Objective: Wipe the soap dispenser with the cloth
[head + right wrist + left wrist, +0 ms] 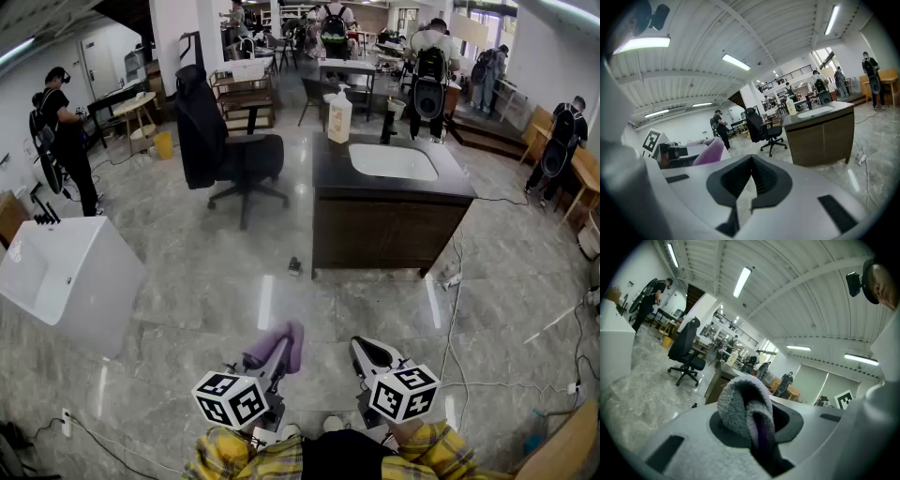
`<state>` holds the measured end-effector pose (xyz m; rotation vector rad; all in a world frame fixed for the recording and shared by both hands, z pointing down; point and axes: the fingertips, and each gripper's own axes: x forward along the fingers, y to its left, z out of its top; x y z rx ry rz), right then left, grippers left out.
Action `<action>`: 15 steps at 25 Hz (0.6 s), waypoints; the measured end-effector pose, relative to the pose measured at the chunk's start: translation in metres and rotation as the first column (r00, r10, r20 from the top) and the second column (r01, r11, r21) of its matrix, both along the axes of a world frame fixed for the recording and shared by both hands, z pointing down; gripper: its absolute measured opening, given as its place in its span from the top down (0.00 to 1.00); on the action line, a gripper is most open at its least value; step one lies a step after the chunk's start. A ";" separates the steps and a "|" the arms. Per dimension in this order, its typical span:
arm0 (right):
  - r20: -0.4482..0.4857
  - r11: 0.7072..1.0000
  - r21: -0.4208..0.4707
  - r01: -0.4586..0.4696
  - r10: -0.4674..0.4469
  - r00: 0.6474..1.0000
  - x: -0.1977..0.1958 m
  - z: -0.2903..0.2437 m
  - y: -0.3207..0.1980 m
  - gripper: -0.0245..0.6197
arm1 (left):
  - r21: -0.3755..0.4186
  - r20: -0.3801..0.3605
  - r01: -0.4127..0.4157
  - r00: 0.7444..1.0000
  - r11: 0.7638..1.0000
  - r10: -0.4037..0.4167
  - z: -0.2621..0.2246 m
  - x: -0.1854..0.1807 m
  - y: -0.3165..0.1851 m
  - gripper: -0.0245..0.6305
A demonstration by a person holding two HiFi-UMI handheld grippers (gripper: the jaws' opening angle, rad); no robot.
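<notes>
The white soap dispenser (339, 114) stands on the back left corner of a dark counter (394, 187) with a white sink (392, 161), several steps ahead of me. My left gripper (277, 354) is low and close to my body, shut on a purple-grey fleecy cloth (281, 343). In the left gripper view the cloth (743, 406) bulges out of the closed jaws of that gripper (751, 414), and the dispenser (732, 358) is small and far off. My right gripper (366, 356) is beside it, shut and empty. Its jaws (751, 160) meet, with the dispenser (791, 107) in the distance.
A black office chair (242, 161) draped with a dark jacket stands left of the counter. A white tub (67, 274) sits at the left. Cables (456, 309) trail on the marble floor right of the counter. A small dark object (294, 266) lies near the counter's foot. People stand farther back.
</notes>
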<state>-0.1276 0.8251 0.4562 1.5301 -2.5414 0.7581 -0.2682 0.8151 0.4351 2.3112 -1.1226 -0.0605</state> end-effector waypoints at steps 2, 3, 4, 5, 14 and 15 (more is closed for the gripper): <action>-0.002 1.000 -0.001 0.003 -0.003 1.000 -0.004 -0.001 0.001 0.95 | -0.002 0.001 0.001 1.000 1.000 -0.001 0.000 -0.003 0.002 0.89; -0.003 1.000 -0.002 0.005 -0.005 1.000 -0.006 -0.001 0.001 0.95 | -0.004 0.001 0.001 1.000 1.000 -0.001 0.000 -0.005 0.002 0.89; -0.005 1.000 -0.003 0.006 -0.006 1.000 -0.008 0.000 0.001 0.95 | -0.006 0.001 0.001 1.000 1.000 -0.001 0.001 -0.007 0.003 0.89; -0.007 1.000 -0.005 0.007 -0.007 1.000 -0.010 0.000 0.002 0.95 | -0.009 0.002 0.001 1.000 1.000 -0.001 0.002 -0.009 0.003 0.89; 0.056 0.999 -0.030 -0.015 0.017 0.998 -0.036 0.003 0.003 0.95 | -0.026 0.004 -0.007 1.000 1.000 0.007 0.006 -0.038 0.006 0.89; 0.074 0.999 -0.033 -0.019 0.021 0.997 -0.039 0.004 0.003 0.95 | -0.026 0.004 -0.010 1.000 1.000 0.010 0.007 -0.041 0.006 0.89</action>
